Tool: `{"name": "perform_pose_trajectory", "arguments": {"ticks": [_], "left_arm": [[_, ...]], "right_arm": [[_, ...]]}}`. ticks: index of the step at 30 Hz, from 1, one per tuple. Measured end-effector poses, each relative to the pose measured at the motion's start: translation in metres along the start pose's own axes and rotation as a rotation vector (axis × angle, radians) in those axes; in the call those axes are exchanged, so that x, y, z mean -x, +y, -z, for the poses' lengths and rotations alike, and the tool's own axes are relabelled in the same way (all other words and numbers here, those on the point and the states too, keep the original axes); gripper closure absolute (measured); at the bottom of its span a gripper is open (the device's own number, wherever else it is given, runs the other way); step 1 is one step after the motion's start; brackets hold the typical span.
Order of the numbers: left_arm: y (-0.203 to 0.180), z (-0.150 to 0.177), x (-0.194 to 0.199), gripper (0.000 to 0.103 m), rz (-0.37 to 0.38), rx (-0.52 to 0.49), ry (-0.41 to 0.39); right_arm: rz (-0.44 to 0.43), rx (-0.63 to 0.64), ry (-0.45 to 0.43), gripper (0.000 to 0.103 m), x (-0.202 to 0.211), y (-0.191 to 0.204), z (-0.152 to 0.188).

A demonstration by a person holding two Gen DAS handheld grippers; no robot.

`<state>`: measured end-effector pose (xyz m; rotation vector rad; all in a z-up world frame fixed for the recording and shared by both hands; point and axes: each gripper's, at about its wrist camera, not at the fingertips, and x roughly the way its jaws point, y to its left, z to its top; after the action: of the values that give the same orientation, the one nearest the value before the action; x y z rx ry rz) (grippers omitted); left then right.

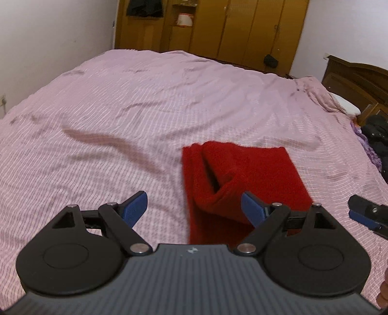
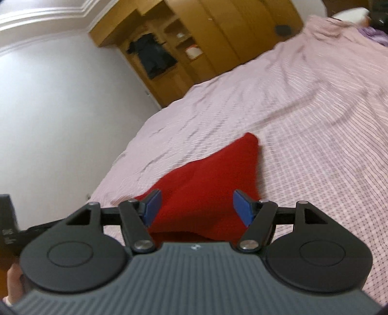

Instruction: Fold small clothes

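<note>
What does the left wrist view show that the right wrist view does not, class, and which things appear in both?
Only the left wrist view shows the dark wooden headboard, the wall socket, the open fold running into the red garment, and the right gripper at the frame's edge.

Only the right wrist view shows the white ceiling moulding.

Both show the garment lying on the pink bedspread, the wooden wardrobe, dark clothes hanging in it, and open blue-padded fingers. The left gripper grips nothing.
</note>
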<state>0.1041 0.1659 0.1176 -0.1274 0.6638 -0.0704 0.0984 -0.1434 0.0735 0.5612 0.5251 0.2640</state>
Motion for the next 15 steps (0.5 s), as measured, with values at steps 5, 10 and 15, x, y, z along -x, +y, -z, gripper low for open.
{"name": "perform_pose_trajectory", "arguments": {"ticks": [5, 10, 15], "left_arm": [[-0.014, -0.017, -0.012, 0.014, 0.027, -0.028, -0.028], [-0.021, -0.033, -0.031, 0.014, 0.058, -0.017, -0.023], [-0.022, -0.045, -0.058, 0.015, 0.089, 0.017, 0.003]], "right_arm": [[0.046, -0.097, 0.010, 0.034, -0.017, -0.030, -0.009], [0.078, -0.158, 0.014, 0.034, -0.035, -0.053, -0.016], [0.099, -0.164, 0.028, 0.034, -0.049, -0.067, -0.023]]}}
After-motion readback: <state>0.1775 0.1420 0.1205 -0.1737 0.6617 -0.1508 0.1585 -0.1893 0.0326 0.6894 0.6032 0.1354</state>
